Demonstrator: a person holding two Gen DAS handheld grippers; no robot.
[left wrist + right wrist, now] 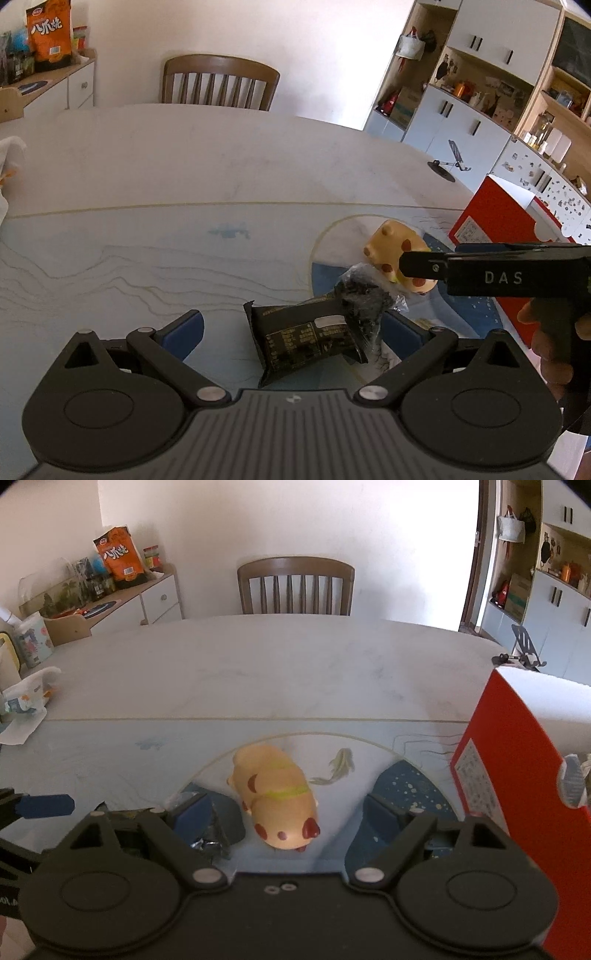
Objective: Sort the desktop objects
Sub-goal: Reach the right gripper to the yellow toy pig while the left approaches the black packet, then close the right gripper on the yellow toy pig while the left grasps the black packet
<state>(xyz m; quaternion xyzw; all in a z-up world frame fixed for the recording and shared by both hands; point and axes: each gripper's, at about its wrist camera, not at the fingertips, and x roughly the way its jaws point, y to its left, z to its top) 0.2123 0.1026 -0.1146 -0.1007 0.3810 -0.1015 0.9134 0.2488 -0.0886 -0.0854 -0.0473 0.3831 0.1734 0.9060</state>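
Left claw (291,332): jaws stand wide apart and grip nothing. A black snack packet (306,338) lies flat on the desk (147,177) between the two blue pads, with a clear gap to each pad. Its far right corner is overlapped by a crumpled dark item in clear wrap (364,295), which lies just ahead of the right pad. Ahead and to the right of this claw sits a yellow toy pig (391,243) with red spots. The black body of the right claw (491,273) reaches in from the right edge, partly covering the pig, with a hand (546,332) on its grip below.

Right claw (284,812): jaws stand wide apart and grip nothing. The toy pig (277,797) lies on the desk (295,664) between the blue pads, snout toward the camera, closer to the left pad; neither pad touches it. The dark wrapped item (218,830) lies against the left pad, low and partly hidden by it. To the right of the claw, just beside the right pad, stands a red box (517,775) with a white top face. At the far left edge, one blue pad of the left claw (40,806) enters the view.

Beyond both claws, across the desk, stands a wooden chair (295,587). A phone stand (448,162) sits at the far right desk edge.
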